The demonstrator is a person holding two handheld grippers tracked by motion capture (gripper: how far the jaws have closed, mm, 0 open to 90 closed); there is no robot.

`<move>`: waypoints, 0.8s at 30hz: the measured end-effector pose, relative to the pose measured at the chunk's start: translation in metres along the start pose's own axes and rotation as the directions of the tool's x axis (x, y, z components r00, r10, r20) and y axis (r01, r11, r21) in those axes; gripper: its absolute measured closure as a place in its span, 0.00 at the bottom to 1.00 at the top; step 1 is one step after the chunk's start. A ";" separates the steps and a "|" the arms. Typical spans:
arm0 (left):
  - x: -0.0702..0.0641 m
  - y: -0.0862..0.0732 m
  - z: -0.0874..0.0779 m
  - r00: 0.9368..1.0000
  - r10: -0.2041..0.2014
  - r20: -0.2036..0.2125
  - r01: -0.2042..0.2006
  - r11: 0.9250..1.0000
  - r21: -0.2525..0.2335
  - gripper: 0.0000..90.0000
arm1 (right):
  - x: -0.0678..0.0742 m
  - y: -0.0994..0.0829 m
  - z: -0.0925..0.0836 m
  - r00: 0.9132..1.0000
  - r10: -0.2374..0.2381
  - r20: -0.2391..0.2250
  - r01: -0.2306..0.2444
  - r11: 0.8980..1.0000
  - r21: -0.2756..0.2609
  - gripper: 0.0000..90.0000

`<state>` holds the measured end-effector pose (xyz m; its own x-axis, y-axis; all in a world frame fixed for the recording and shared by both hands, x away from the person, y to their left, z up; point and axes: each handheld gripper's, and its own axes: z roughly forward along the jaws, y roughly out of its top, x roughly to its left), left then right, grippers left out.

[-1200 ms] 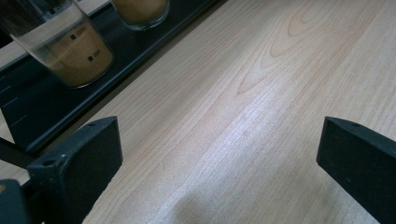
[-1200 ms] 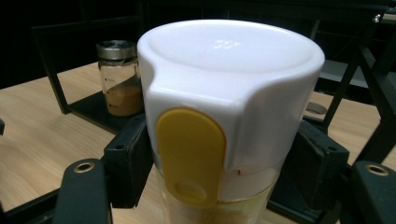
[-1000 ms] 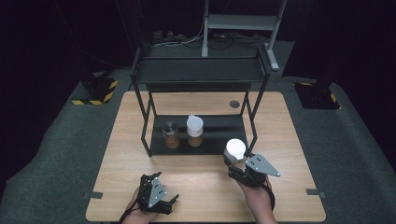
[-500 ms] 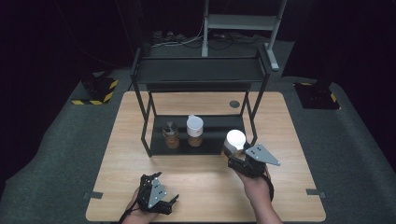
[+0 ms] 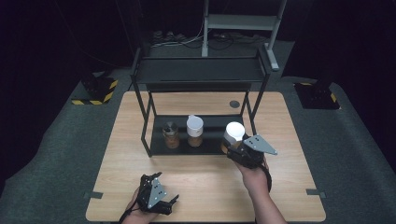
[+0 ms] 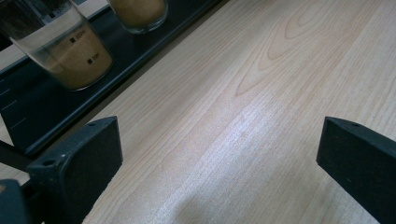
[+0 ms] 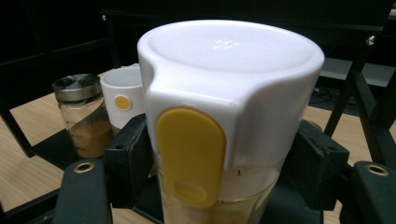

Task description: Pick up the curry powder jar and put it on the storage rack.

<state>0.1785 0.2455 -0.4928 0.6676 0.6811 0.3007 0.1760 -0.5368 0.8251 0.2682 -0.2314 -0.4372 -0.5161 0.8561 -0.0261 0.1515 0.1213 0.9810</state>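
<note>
Left gripper (image 5: 156,198) is seen at about 7 o'clock on the worktop (image 5: 205,186), resting near the front edge, jaws spread wide with nothing between them in the left gripper view. Nothing is held there.

On the lower shelf (image 5: 210,144) of the black rack (image 5: 198,70), near the centre of the high view, a metal-lidded spice jar (image 5: 171,134) is stood at the left, and a white-capped jar (image 5: 194,130) just beside it on its right. Both look placed already.

At about 4 o'clock, the right gripper (image 5: 236,148) is clamped on a third jar (image 5: 234,133), white lid with yellow flap; in the right gripper view the pads (image 7: 133,158) are pressed against its sides below the lid (image 7: 229,84). The jar is carried upright, just at the front right of the lower shelf, not yet set down as far as can be judged.

Progress estimate: two jars shelved, third held at the shelf edge. Left to do: jar to be placed beside the white-capped one and let go.
</note>
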 end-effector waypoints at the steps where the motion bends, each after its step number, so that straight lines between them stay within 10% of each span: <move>1: 0.000 0.000 0.000 1.000 -0.001 0.000 0.001 1.000 -0.001 0.01 | 0.000 0.001 0.002 1.000 -0.001 0.000 0.001 1.000 0.002 0.34; 24: 0.001 -0.004 -0.002 1.000 -0.005 0.002 0.005 1.000 -0.020 0.01 | 0.006 0.006 0.047 1.000 -0.003 0.027 0.002 1.000 0.031 0.34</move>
<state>0.1770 0.2486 -0.4948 0.6678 0.6832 0.2954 0.1653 -0.5231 0.8361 0.3060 -0.2018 -0.4406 -0.4932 0.8693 -0.0341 0.1767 0.1385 0.9745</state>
